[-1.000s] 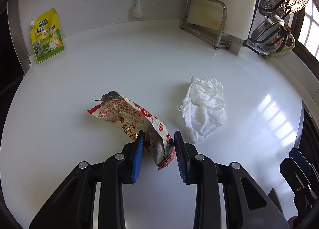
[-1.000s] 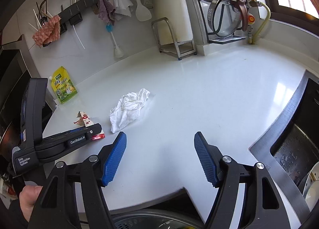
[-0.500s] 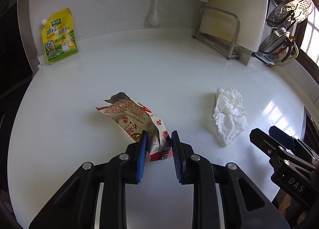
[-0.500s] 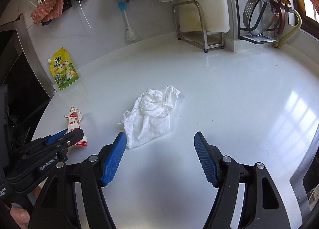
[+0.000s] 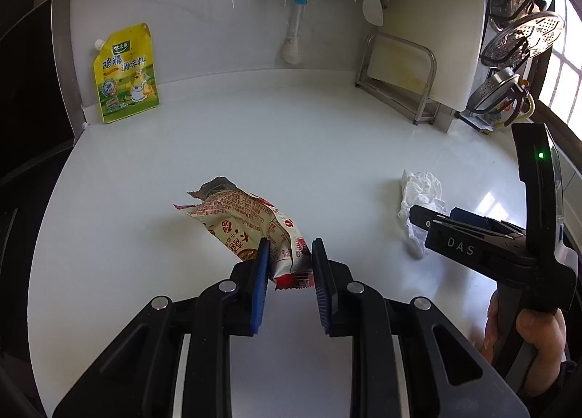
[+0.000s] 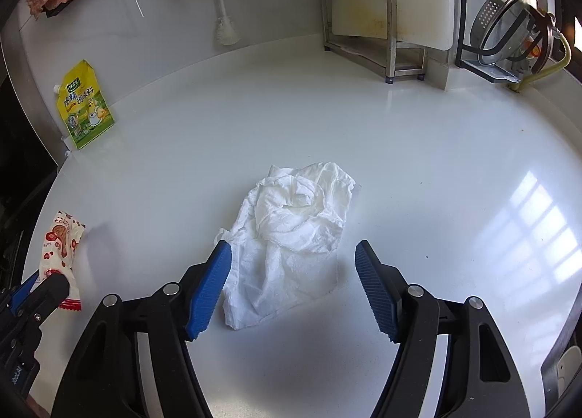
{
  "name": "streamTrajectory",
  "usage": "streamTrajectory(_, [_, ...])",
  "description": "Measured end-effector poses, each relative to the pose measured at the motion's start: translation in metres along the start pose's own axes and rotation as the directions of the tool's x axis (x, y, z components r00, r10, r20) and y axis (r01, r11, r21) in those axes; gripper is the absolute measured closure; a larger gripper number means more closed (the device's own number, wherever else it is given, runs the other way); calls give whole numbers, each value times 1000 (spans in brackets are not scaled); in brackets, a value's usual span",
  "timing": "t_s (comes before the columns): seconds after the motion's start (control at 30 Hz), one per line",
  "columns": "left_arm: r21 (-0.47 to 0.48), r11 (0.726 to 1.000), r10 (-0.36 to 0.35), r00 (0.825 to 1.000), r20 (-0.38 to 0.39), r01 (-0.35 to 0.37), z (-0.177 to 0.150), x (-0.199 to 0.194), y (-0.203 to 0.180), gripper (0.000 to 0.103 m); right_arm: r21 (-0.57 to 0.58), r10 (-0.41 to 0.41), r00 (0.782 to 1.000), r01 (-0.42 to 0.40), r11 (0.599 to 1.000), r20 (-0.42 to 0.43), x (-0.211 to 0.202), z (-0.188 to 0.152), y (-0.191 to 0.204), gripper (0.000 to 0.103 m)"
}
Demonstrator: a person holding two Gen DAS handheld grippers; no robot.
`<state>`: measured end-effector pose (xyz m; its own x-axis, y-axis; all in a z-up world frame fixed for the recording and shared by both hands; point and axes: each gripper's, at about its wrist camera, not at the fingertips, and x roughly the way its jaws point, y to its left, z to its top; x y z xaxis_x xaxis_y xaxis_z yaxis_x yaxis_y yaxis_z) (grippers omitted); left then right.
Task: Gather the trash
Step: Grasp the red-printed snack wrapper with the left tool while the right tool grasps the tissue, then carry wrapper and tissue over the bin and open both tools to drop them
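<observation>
A red and white snack wrapper (image 5: 251, 221) lies on the white counter (image 5: 254, 134). My left gripper (image 5: 289, 254) is closed on the wrapper's near end, both blue pads touching it; the wrapper also shows in the right wrist view (image 6: 60, 247). A crumpled white tissue (image 6: 291, 236) lies on the counter, also seen in the left wrist view (image 5: 418, 196). My right gripper (image 6: 293, 258) is open, its fingers on either side of the tissue's near part, low over it.
A yellow seasoning pouch (image 5: 125, 72) leans on the back wall at left. A metal rack with a white cutting board (image 6: 385, 18) stands at the back right, beside a dish rack with pots (image 6: 509, 25). A brush (image 6: 222, 3) hangs on the wall.
My left gripper has closed on the wrapper's end. My right gripper has moved forward and down so that its open fingers now straddle the tissue.
</observation>
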<state>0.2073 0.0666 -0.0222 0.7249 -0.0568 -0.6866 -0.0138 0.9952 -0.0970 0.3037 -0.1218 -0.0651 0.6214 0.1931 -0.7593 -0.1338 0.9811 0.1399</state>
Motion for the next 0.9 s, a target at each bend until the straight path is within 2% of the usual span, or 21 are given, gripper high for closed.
streamTrajectory(0.03, [0, 1000, -4, 1000, 0, 4, -1, -1, 2, 80, -6, 2, 1000, -2, 1000, -10, 2, 0, 1, 58])
streamTrajectory(0.07, [-3, 1000, -10, 1000, -2, 10, -3, -2, 4, 80, -16, -12, 1000, 12, 1000, -3, 1, 0, 3, 63])
streamTrajectory(0.13, [-9, 1000, -13, 1000, -8, 13, -5, -3, 7, 80, -30, 0, 1000, 0, 1000, -10, 1, -1, 6, 89])
streamTrajectory(0.2, [-15, 1000, -12, 1000, -10, 12, -7, -4, 10, 80, -31, 9, 1000, -9, 999, -9, -1, -3, 7, 98])
streamTrajectory(0.57, [6, 999, -40, 999, -21, 40, -25, -18, -2, 80, -2, 64, 995, -64, 998, 78, -56, -44, 0, 100])
streamTrajectory(0.9, [71, 996, -58, 998, -9, 59, -54, -51, -32, 80, 66, 53, 991, -62, 996, 126, -125, -110, -14, 100])
